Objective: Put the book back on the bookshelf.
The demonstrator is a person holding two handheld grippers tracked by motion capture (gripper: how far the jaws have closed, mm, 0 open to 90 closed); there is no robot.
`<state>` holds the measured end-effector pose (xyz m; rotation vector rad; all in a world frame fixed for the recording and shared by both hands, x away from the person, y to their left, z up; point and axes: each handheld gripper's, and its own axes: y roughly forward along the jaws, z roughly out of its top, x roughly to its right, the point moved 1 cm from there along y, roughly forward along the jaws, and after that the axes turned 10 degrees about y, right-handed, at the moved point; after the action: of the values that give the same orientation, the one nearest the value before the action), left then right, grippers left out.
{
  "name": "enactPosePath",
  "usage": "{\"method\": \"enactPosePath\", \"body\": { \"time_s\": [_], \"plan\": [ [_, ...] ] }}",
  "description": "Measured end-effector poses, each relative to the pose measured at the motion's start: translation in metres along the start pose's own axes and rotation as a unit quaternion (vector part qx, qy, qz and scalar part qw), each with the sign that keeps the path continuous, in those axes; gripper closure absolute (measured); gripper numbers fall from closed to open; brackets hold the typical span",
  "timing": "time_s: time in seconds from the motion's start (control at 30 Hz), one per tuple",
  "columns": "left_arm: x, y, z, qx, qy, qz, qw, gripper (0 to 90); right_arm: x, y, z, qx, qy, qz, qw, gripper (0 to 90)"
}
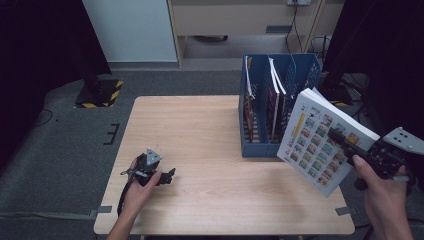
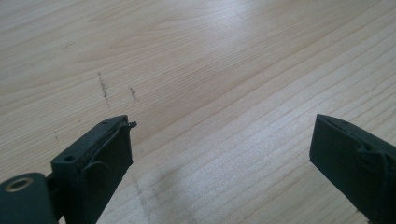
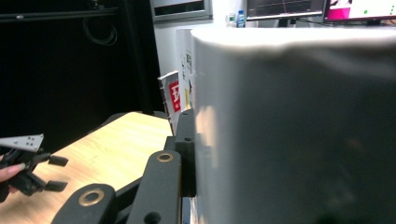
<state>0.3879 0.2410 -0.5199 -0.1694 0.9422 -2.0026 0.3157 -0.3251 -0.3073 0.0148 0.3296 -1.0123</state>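
A thick white book (image 1: 320,140) with a grid of coloured pictures on its cover hangs tilted above the table's right edge. My right gripper (image 1: 345,142) is shut on it, one black finger (image 3: 187,149) pressed flat against its pale page block (image 3: 299,130). The book is just right of a blue file rack (image 1: 257,107) that holds several upright magazines (image 1: 274,100). At the table's front left my left gripper (image 1: 167,176) rests low over the wood, held by a hand; its jaws stand wide open with nothing between the pads (image 2: 105,158).
The wooden table (image 1: 200,135) has bare room between the left gripper and the rack. A black-and-yellow stand base (image 1: 100,92) sits on the grey floor beyond the table's far left corner. Dark curtains flank both sides, and monitors (image 3: 322,7) glow behind the book.
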Motion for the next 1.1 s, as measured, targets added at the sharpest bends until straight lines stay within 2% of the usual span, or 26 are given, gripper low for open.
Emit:
{"method": "enactPosePath", "body": {
  "time_s": [0.27, 0.53, 0.87, 1.1],
  "plan": [
    [0.0, 0.0, 0.0, -0.004, 0.0, 0.0, 1.0, 4.9, 0.0, 0.002, 0.016, 0.008, 0.004, -0.015, 0.9998, 73.7],
    [0.0, 0.0, 0.0, -0.004, 0.0, 0.0, 1.0, 4.9, 0.006, 0.017, 0.031, 0.012, 0.003, -0.044, 0.999, 73.7],
    [-0.001, -0.001, -0.001, -0.002, -0.003, 0.001, 1.0, 4.9, 0.018, 0.034, 0.044, 0.028, 0.012, -0.086, 0.9959, 73.7],
    [-0.001, -0.001, -0.001, 0.0, -0.002, 0.001, 1.0, 5.0, 0.023, 0.046, 0.049, 0.028, 0.006, -0.112, 0.9934, 73.7]
  ]
}}
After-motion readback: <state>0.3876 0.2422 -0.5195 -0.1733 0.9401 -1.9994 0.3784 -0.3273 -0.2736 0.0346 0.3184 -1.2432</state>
